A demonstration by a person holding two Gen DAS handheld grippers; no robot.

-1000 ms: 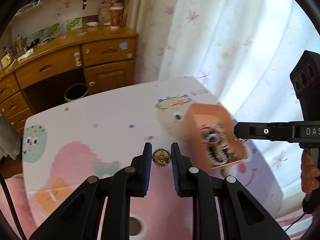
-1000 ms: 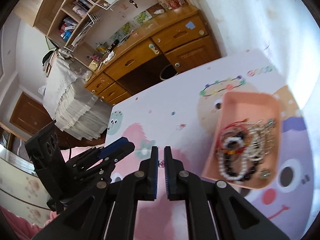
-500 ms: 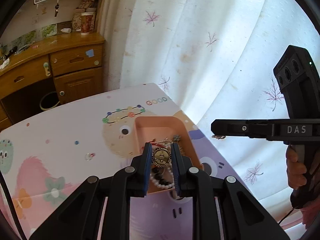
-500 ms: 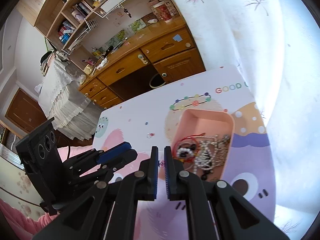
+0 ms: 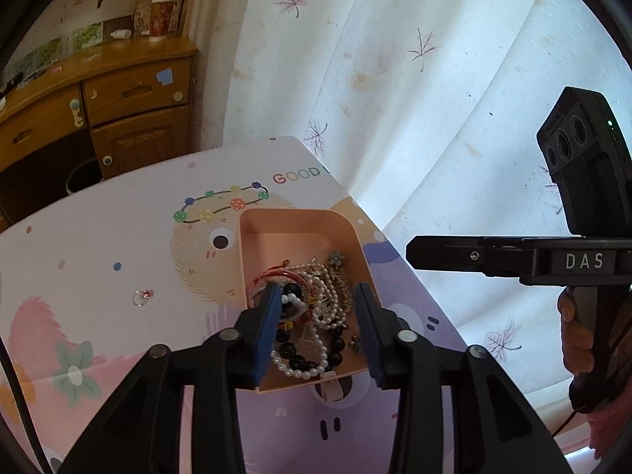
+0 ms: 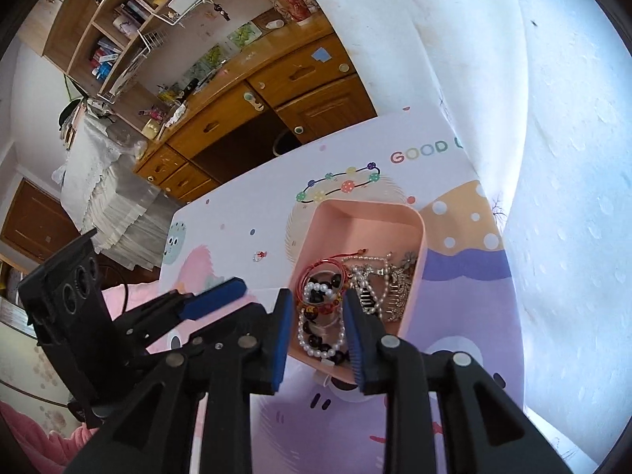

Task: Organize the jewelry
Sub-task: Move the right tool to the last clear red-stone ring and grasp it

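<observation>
Both claws hang open over the pink tray, nothing between their pads.

Our left claw (image 5: 318,322) has just been opening its jaws, a small ring (image 5: 142,297) on the desk (image 5: 118,237) well to its left; the tray (image 6: 367,213) of tangled jewelry (image 6: 355,288) lies straight ahead below both, and our right claw (image 6: 316,328) has likewise just been opening above its near end.

Probably a home bedroom: wooden desk (image 6: 252,91) with bookshelves (image 6: 118,35) (cluttered), leaf-print curtain (image 5: 395,79), cartoon-print table (image 5: 118,245)
</observation>
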